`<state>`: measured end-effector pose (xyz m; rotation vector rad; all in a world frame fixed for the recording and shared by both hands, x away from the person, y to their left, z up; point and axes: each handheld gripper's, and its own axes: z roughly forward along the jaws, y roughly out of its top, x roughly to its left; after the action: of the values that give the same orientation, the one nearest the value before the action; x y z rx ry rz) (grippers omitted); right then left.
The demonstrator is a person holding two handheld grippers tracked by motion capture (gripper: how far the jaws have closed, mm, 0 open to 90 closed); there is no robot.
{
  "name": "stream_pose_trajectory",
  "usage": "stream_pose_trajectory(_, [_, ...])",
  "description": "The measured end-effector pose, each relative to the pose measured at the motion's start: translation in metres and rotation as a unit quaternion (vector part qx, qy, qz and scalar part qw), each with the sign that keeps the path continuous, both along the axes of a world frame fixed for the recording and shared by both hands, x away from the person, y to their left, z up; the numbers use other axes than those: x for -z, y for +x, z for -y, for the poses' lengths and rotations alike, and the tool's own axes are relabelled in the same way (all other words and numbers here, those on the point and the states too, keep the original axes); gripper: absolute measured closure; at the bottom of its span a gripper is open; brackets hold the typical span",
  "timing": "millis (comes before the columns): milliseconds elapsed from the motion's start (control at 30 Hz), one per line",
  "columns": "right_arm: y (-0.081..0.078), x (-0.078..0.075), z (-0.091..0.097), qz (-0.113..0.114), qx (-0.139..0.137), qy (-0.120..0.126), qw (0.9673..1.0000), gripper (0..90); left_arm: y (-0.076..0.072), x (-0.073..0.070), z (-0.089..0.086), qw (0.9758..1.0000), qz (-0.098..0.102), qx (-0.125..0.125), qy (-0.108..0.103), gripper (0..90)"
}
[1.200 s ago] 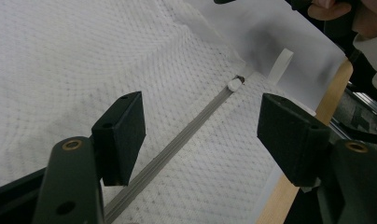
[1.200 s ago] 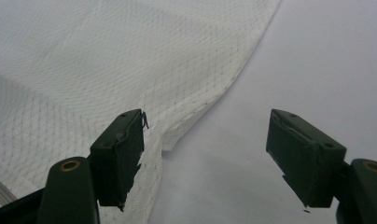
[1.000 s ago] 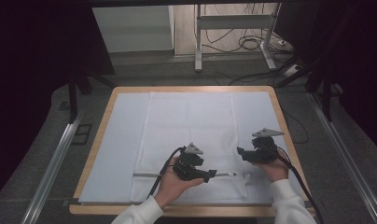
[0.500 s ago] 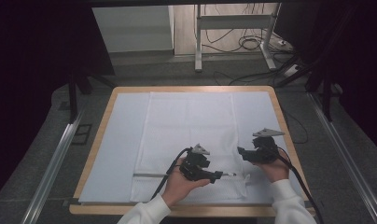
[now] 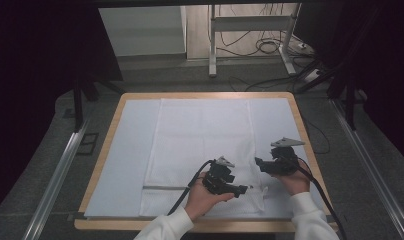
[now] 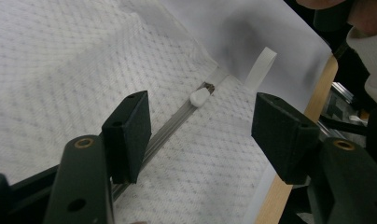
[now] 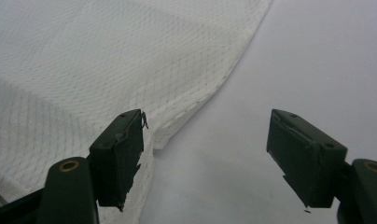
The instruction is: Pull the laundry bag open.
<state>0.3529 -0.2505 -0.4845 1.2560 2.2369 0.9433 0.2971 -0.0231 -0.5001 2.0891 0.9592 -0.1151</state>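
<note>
White mesh bag (image 5: 202, 145) flat mid-frame on pale sheet (image 5: 125, 150) over desk (image 5: 117, 111), zipper (image 6: 177, 122) along its lower edge, white pull tab (image 6: 199, 96) at lower centre-right. Left gripper (image 5: 238, 189) low centre, lying level, aimed right along zipper; jaws apart and just narrowing, pull tab ahead between them, untouched. Likely step: lining up on tab. Next: ease forward, pinch tab, draw along zipper. Right gripper (image 5: 258, 163) at lower right, tilted leftward over bag's right edge (image 7: 210, 93); jaws wide, nothing held, placed to pin fabric.
</note>
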Motion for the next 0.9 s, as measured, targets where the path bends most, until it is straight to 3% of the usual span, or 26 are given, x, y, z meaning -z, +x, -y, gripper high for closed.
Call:
stream_pose_trajectory(200, [0.0,0.0,0.0,0.002,-0.001,-0.001,1.0,26.8,0.001,0.003,0.006,1.0,-0.004,0.002,0.001,38.5])
stream_pose_trajectory(400, [0.0,0.0,0.0,0.003,0.001,-0.003,1.0,26.7,0.001,0.005,0.012,0.9997,-0.021,0.008,-0.012,42.7])
stream_pose_trajectory(900, [-0.001,0.0,-0.001,0.004,0.002,-0.011,0.9999,26.7,0.002,0.012,0.019,0.9992,-0.037,0.012,-0.01,46.0])
